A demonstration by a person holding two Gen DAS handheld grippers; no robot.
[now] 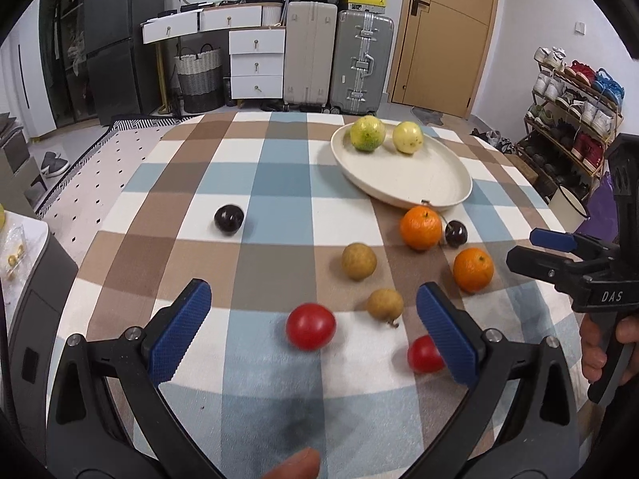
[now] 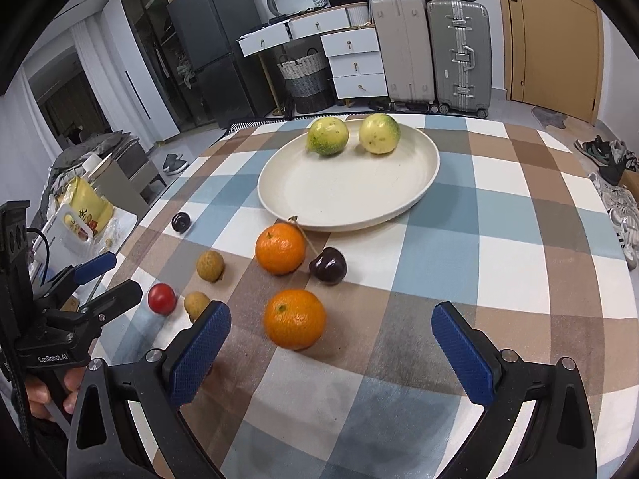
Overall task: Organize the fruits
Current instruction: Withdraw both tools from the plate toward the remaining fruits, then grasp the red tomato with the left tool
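Observation:
A cream plate (image 1: 415, 183) (image 2: 359, 195) holds two yellow-green fruits (image 1: 367, 133) (image 2: 327, 135). Loose on the checked cloth lie two oranges (image 1: 421, 226) (image 2: 294, 318), two red tomatoes (image 1: 310, 325) (image 2: 161, 298), two tan longans (image 1: 358, 261) (image 2: 209, 265) and two dark cherries (image 1: 229, 219) (image 2: 328, 265). My left gripper (image 1: 313, 333) is open, its jaws either side of a tomato, above the cloth. My right gripper (image 2: 331, 349) is open and empty, with the near orange between its jaws. Each gripper shows at the edge of the other's view.
The table's far edge faces suitcases (image 1: 339, 60), white drawers (image 1: 255, 64) and a door (image 1: 447, 32). A shoe rack (image 1: 571, 115) stands on the right. A low side stand with packets (image 2: 80, 215) is left of the table.

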